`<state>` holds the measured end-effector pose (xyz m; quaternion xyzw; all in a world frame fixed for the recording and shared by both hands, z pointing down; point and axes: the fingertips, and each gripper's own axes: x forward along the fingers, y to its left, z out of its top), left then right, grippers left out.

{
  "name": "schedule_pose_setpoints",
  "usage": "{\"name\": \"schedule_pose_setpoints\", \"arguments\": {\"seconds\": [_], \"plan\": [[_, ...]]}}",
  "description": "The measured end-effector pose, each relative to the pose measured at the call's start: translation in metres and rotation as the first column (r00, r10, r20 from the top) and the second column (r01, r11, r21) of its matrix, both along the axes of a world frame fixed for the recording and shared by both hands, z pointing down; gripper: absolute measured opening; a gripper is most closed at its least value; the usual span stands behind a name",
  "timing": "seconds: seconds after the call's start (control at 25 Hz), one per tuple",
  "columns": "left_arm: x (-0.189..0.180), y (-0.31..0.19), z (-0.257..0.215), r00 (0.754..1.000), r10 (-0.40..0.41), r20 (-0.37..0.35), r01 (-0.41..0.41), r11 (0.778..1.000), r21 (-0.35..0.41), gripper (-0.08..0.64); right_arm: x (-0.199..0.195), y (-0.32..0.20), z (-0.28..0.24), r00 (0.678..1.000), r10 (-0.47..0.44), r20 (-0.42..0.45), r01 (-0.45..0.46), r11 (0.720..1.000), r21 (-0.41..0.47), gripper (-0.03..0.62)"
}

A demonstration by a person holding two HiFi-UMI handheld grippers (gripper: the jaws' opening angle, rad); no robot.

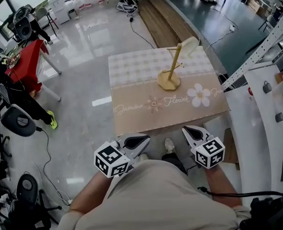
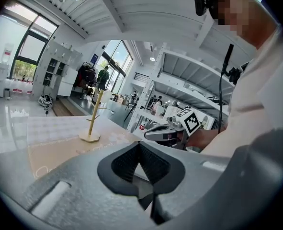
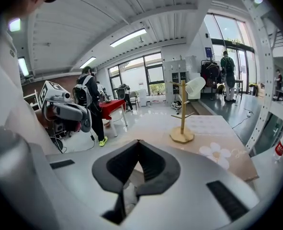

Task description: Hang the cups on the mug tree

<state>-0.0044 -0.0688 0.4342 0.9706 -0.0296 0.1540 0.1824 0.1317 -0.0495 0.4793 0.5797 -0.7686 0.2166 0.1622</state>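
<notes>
A wooden mug tree [image 1: 170, 73] stands on the table's patterned cloth [image 1: 146, 109], toward the far right. One pale cup [image 1: 188, 45] hangs from an upper peg; the same cup [image 3: 195, 86] shows on the mug tree [image 3: 182, 113] in the right gripper view. My left gripper [image 1: 142, 140] and right gripper [image 1: 187, 130] are held close to the person's body, short of the table's near edge. Both are shut with nothing between the jaws. The left gripper view has the mug tree [image 2: 94, 117] far off and the right gripper [image 2: 166, 133] beside it. No other cup is in view.
A red-covered table [image 1: 27, 61] and dark chairs and gear [image 1: 17, 121] crowd the left side. A white shelf unit [image 1: 263, 114] and a perforated metal beam [image 1: 268, 35] stand at the right. A person with a backpack [image 3: 86, 99] stands behind the left gripper [image 3: 67, 111].
</notes>
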Motion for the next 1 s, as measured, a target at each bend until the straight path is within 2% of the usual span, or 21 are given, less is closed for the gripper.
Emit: {"name": "schedule_pose_setpoints", "arguments": {"seconds": [0.48, 1.0], "plan": [[-0.01, 0.005, 0.004, 1.0, 0.013, 0.008, -0.013, 1.0, 0.003, 0.006, -0.043, 0.011, -0.001, 0.997, -0.082, -0.005, 0.082, 0.997, 0.016, 0.014], [-0.011, 0.006, 0.007, 1.0, -0.009, 0.013, 0.009, 1.0, -0.004, 0.006, -0.051, 0.006, -0.005, 0.992, -0.127, -0.01, 0.127, 0.991, 0.031, 0.012]]}}
